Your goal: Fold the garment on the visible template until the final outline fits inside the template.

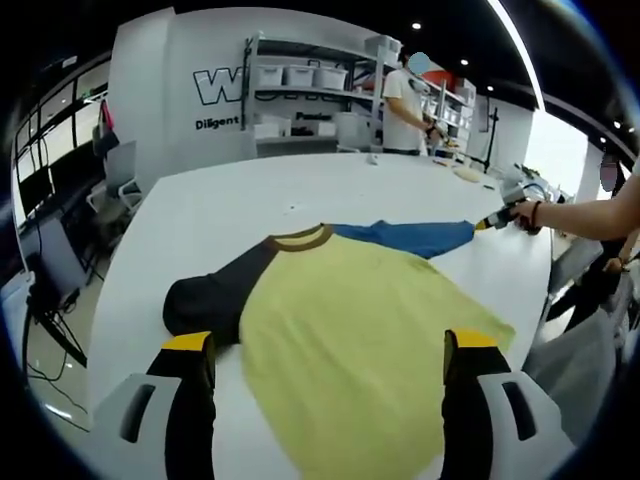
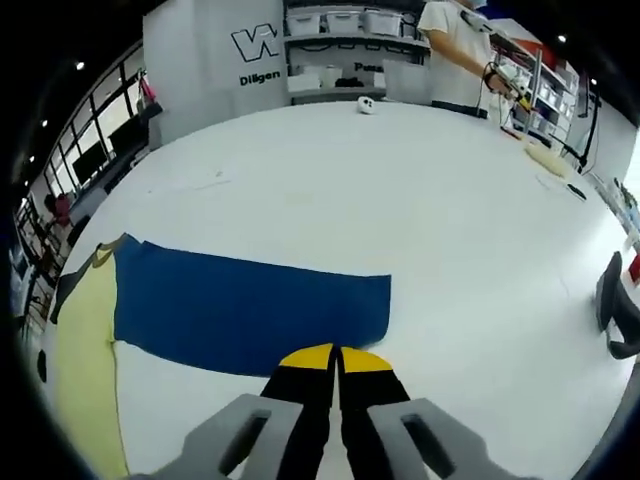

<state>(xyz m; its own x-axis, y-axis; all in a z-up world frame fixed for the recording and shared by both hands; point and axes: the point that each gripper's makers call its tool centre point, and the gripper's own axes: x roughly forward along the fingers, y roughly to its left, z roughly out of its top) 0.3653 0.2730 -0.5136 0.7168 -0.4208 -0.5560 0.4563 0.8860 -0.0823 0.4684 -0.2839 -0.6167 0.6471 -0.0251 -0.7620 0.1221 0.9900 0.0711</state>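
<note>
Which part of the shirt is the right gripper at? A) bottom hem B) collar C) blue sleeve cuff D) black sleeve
C: in the right gripper view the right gripper sits closed at the cuff edge of the blue sleeve, and the left gripper view shows it at that sleeve's far tip, with the black sleeve and collar away from it.

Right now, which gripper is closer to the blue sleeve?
Right. The right gripper is shut at the blue sleeve cuff edge. The left gripper hangs open over the yellow shirt body, away from it.
</note>
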